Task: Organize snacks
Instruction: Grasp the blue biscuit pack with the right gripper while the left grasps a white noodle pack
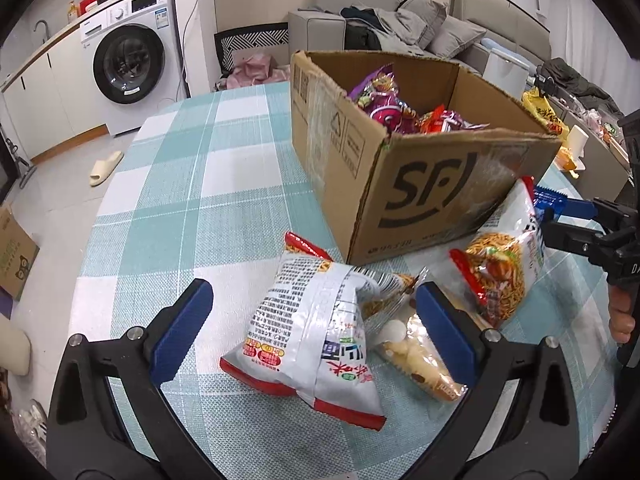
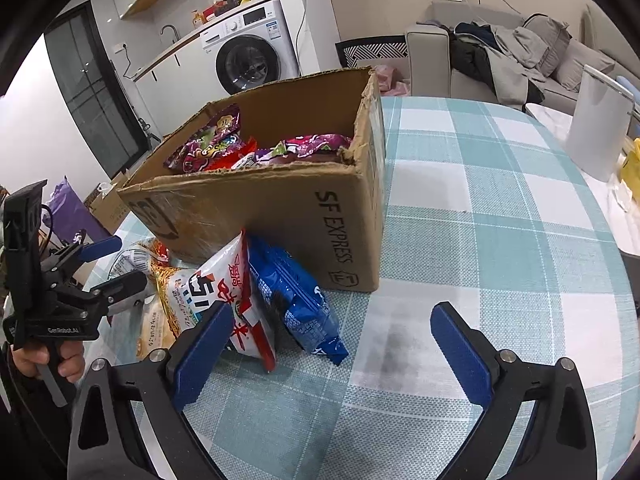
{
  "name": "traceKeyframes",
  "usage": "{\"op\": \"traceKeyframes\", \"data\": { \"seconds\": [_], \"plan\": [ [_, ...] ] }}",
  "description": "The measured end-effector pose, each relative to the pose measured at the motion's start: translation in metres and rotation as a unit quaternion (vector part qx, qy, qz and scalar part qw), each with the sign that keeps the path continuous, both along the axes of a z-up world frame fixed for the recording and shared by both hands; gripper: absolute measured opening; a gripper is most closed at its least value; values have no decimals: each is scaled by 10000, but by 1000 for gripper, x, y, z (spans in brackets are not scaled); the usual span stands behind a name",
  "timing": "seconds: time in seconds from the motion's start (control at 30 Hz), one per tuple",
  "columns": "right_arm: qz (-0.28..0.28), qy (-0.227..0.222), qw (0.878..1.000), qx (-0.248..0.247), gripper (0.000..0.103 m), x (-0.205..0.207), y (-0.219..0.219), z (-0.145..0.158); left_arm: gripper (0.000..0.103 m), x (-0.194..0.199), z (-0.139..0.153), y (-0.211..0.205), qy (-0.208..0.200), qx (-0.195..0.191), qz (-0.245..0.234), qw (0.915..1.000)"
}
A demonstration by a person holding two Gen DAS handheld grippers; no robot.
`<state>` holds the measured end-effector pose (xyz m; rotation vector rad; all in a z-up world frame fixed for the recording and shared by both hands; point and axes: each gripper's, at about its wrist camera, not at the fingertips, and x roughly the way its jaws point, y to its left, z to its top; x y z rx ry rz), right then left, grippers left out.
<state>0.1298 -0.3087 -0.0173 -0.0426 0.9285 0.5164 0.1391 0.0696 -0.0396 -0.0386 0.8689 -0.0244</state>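
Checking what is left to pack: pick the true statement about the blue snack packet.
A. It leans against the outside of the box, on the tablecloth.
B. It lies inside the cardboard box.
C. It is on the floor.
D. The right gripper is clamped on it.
A: the blue snack packet stands on the checked tablecloth, propped against the cardboard box wall, ahead of the open right gripper.

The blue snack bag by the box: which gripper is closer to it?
Right. The right gripper hangs open just over the blue snack bag. The left gripper is further off, open around a silver noodle bag.
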Motion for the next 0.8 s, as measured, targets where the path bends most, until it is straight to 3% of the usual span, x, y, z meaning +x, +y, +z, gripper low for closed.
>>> {"op": "traceKeyframes", "data": {
  "seconds": [0.1,0.33,0.53,0.73,0.8],
  "plan": [
    [-5,57,10000,25,88,2,-1,-2,101,4,-5,1,69,-23,-28,10000],
    [44,128,9999,92,78,4,0,-7,94,8,-16,-2,226,-40,-132,9997],
    [34,163,9997,194,70,5,2,-11,82,13,-23,0,281,-196,-229,9992],
    [122,133,9997,149,60,4,7,-14,57,12,-23,3,254,-251,-244,9991],
    [132,113,9997,165,59,4,7,-14,55,13,-23,4,252,-278,-241,9990]
  ]
}}
